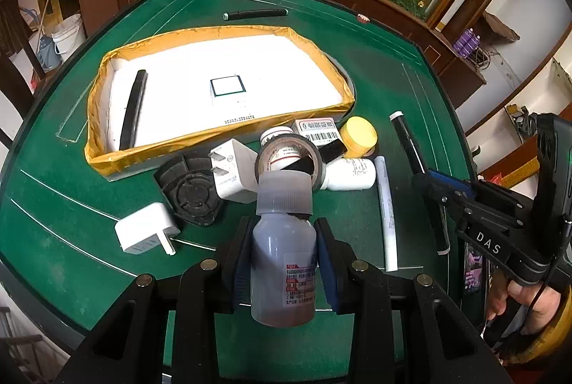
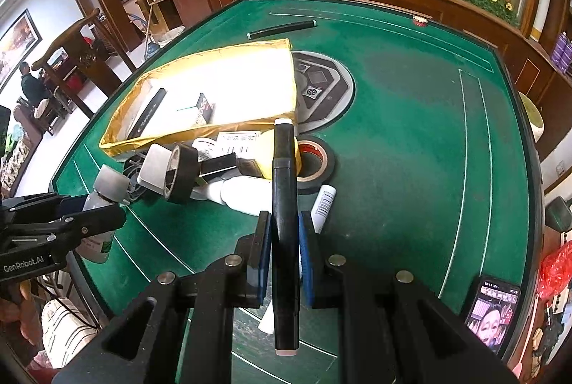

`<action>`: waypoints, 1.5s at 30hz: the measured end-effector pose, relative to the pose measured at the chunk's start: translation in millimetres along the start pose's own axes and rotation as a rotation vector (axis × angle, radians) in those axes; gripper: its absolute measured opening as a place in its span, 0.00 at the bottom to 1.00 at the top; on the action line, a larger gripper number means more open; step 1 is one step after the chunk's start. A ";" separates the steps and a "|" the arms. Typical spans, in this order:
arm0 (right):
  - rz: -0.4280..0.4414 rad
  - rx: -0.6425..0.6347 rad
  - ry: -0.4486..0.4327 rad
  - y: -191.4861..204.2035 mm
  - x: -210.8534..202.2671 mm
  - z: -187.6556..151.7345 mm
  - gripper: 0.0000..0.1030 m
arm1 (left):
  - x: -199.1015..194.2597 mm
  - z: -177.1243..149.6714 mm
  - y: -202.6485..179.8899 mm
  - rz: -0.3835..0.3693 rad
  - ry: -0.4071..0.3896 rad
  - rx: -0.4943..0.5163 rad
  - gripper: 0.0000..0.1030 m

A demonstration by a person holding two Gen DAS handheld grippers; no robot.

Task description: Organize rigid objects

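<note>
Rigid objects lie heaped on the green table [image 1: 357, 55], just in front of the tape-edged box [image 1: 214, 37] that already holds a black bar [image 1: 133, 110] and a small square box [image 1: 228, 87]. Far left of the heap sits a white plug adapter [image 1: 144, 232], beside it a black round part [image 1: 191, 192], then a second white charger [image 1: 232, 175] and a tape roll [image 1: 289, 160]. Centre stage, the left gripper [image 1: 284, 259] is clamped on a grey-capped bottle [image 1: 282, 251], pads pressed to both sides. Further right, a white tube [image 1: 386, 212] lies flat, and the right gripper [image 2: 284, 250] is closed around a black marker [image 2: 284, 205], lifted over the pile.
</note>
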State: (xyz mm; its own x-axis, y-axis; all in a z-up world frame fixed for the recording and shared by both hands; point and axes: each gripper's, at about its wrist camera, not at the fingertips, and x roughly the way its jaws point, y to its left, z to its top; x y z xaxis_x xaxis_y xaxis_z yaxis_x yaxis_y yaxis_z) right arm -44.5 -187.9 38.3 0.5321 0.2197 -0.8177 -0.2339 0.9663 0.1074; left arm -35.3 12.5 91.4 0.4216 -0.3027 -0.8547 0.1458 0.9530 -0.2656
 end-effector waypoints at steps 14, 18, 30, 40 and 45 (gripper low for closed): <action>0.009 -0.003 -0.011 5.3 -2.3 4.4 0.14 | -4.5 10.9 1.3 0.002 -0.019 0.004 0.35; 0.011 -0.006 -0.013 8.3 -1.6 6.5 0.14 | -6.4 15.8 0.8 0.003 -0.028 0.009 0.35; 0.021 -0.013 -0.030 17.0 -4.1 11.3 0.14 | -9.7 29.4 3.8 0.005 -0.048 0.018 0.35; 0.024 -0.017 -0.031 21.7 -2.7 14.1 0.14 | -10.8 38.0 12.2 0.010 -0.058 0.011 0.35; 0.037 -0.013 -0.038 24.4 -1.2 21.1 0.14 | -10.4 44.2 19.5 0.015 -0.064 0.001 0.35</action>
State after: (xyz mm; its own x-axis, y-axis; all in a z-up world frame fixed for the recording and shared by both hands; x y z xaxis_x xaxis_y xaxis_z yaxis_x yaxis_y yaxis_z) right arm -33.7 -161.8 53.8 0.5532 0.2606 -0.7913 -0.2646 0.9556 0.1297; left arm 2.7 33.7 114.8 0.4800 -0.2883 -0.8286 0.1397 0.9575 -0.2522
